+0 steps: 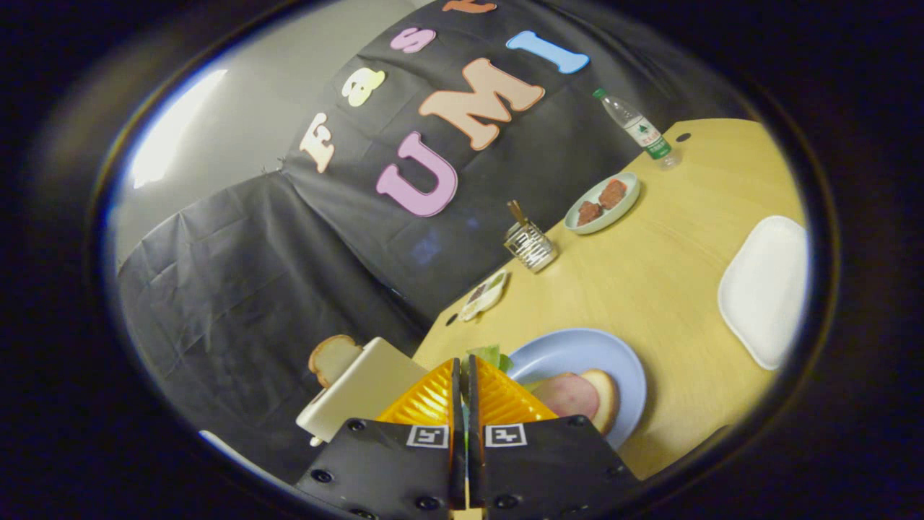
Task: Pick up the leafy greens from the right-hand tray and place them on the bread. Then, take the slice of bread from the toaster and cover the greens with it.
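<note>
Wooden table (671, 289), tilted in view, carrying everything. White tray (765, 289) well off beyond the fingers, bare on top. Blue plate (577, 354) just ahead of the fingers, holding bread (605, 397) topped with a pink meat slice (570, 396). White toaster (361, 393) beside the plate, bread slice (332, 359) poking out. Orange fingers (463, 390) clenched nearly together on leafy greens (492, 356), leaf tips showing past them over the plate's rim.
</note>
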### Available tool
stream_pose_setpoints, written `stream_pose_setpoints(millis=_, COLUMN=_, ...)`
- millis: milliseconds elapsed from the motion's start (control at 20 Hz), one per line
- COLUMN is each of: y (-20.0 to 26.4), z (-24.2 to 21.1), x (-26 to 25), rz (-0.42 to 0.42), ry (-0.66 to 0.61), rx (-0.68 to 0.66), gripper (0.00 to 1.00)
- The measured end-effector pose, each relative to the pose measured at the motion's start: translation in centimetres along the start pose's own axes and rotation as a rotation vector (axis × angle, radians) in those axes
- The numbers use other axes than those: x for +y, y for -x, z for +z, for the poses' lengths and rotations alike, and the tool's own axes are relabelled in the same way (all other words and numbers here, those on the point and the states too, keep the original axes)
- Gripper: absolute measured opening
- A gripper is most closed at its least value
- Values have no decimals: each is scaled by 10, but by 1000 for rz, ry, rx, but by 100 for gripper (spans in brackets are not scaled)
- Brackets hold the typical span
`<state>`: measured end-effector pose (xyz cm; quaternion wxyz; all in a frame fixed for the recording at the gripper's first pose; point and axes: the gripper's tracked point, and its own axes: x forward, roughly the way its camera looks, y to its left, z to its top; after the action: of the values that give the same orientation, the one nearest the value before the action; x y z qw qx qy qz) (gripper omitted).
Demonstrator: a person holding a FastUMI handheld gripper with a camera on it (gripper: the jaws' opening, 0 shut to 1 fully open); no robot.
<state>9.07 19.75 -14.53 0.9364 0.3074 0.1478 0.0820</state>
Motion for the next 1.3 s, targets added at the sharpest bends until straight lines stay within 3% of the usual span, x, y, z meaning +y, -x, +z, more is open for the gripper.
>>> stream_pose_setpoints(millis=400, y=5, z=-14, x=-49, rz=-176, ry=98, rx=67, gripper=5)
stream_pose_setpoints(millis=750, y=11, z=-18, x=-62, rz=-237, ry=180, rx=93, gripper=5)
stream_pose_setpoints(millis=1200, y=22, z=-15, x=-65, rz=-264, ry=256, rx=124, gripper=40)
stream_pose_setpoints(millis=1300, y=24, z=-8, x=-60, rz=-248, ry=250, rx=111, gripper=57)
